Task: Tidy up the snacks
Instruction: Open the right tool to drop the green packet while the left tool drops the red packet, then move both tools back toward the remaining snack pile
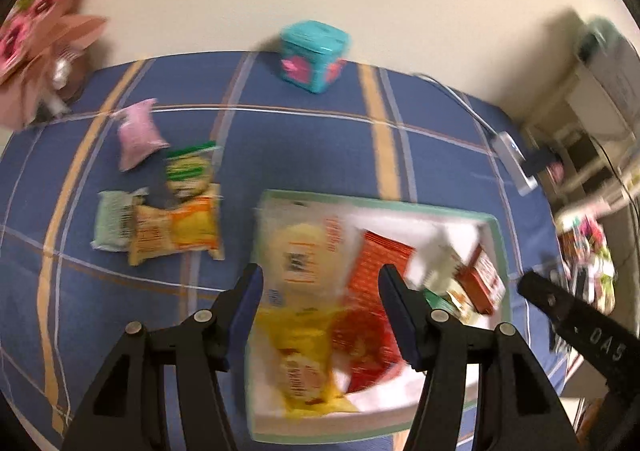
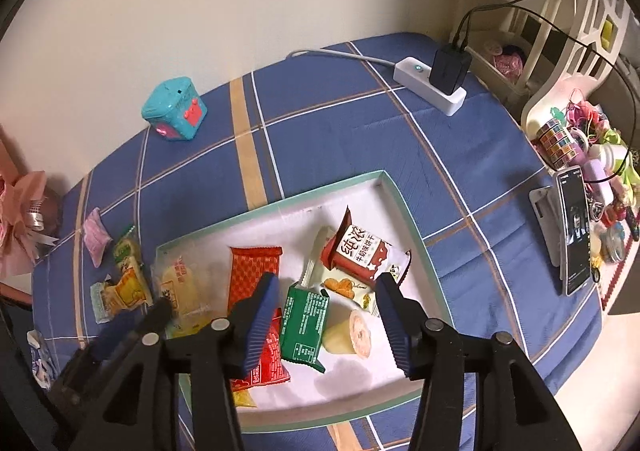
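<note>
At the left of the right wrist view, a pink packet (image 2: 95, 235), a green-topped packet (image 2: 127, 251) and an orange packet (image 2: 126, 289) lie loose on the blue checked cloth (image 2: 328, 119), probably waiting their turn, while the tray (image 2: 416, 227) in the middle already gathers the red packet (image 2: 256, 283), green box (image 2: 305, 325) and milk-biscuit pack (image 2: 362, 253). Both the left gripper (image 1: 320, 287) and right gripper (image 2: 326, 295) hang spread and empty above the tray, seemingly just after a drop. The left wrist view is blurred but shows the loose pile more squarely; only the right view shows the phone (image 2: 576, 227) and power strip (image 2: 430, 85) at right.
</note>
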Demonstrator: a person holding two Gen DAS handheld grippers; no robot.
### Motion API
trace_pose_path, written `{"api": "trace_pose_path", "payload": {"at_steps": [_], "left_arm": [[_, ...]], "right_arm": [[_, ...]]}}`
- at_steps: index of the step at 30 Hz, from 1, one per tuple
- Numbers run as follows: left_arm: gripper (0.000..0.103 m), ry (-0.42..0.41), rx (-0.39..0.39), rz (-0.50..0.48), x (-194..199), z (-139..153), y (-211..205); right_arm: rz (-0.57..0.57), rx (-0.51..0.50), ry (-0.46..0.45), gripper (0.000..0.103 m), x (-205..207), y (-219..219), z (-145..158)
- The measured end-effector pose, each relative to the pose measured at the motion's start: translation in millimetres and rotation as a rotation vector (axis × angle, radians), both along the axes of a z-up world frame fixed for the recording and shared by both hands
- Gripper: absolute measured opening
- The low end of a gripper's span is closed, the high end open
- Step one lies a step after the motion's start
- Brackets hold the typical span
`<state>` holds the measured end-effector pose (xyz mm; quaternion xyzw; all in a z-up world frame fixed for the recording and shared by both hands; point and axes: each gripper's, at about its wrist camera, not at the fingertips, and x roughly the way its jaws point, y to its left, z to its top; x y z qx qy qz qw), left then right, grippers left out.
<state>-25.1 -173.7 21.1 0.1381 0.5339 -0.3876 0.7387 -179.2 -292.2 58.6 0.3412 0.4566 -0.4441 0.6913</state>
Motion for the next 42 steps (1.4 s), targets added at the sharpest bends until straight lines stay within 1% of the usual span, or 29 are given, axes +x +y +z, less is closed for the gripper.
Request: {"api": "trace_pose_path", "payload": {"at_steps": [3,6,7,8,10,13,14,15,16,17,18,20,21,22,23,28,33,38,42], "left_arm": [[0.061,0.005,-0.010,0.068,19,2,15],[0.067,0.008,-0.021,0.116,35,4,28],[0.070,0.003,-0.022,0.128,38,5,32],[0.071,0.000,-0.022,0.137,41,6,34],[0.074,-0.002,-0.029,0.151,45,8,40],[0.077,0.002,-0.043,0.164,49,10,44],[0.078,-0.002,-0.045,0.167,50,12,45],[0.084,-0.007,-0.045,0.169,50,13,45],[0.089,-0.014,-0.043,0.169,50,14,46],[0.090,-0.020,-0.044,0.167,50,15,46],[0.090,-0.026,-0.044,0.164,50,15,46],[0.090,-0.039,-0.035,0.166,50,15,46],[0.092,-0.046,-0.031,0.166,50,15,46],[0.095,-0.051,-0.029,0.168,50,15,46],[0.097,-0.055,-0.029,0.171,51,14,47],[0.098,-0.086,-0.023,0.190,54,14,50],[0.099,-0.083,-0.031,0.200,60,14,56],[0.099,-0.097,-0.025,0.207,68,16,66],[0.099,-0.100,-0.009,0.233,80,15,79]], "right_arm": [[0.008,0.012,0.014,0.055,3,2,-5],[0.022,0.015,0.027,0.055,7,4,-8],[0.026,0.014,0.029,0.057,8,5,-8],[0.029,0.011,0.032,0.061,10,6,-8],[0.038,0.003,0.038,0.065,13,9,-6],[0.056,-0.008,0.047,0.066,19,12,-4],[0.065,-0.012,0.051,0.068,22,14,-4],[0.072,-0.014,0.053,0.071,24,15,-4],[0.082,-0.015,0.054,0.078,26,17,-3],[0.088,-0.015,0.054,0.083,28,17,-3],[0.092,-0.016,0.053,0.085,29,18,-3],[0.100,-0.023,0.059,0.094,32,20,-3],[0.102,-0.028,0.064,0.096,33,20,-3],[0.104,-0.033,0.071,0.101,34,21,-3],[0.105,-0.035,0.075,0.103,35,21,-3],[0.098,-0.042,0.088,0.103,35,21,-3],[0.099,-0.045,0.092,0.103,38,23,-2],[0.128,-0.051,0.094,0.103,53,35,-1],[0.164,-0.054,0.098,0.103,70,47,-1]]}}
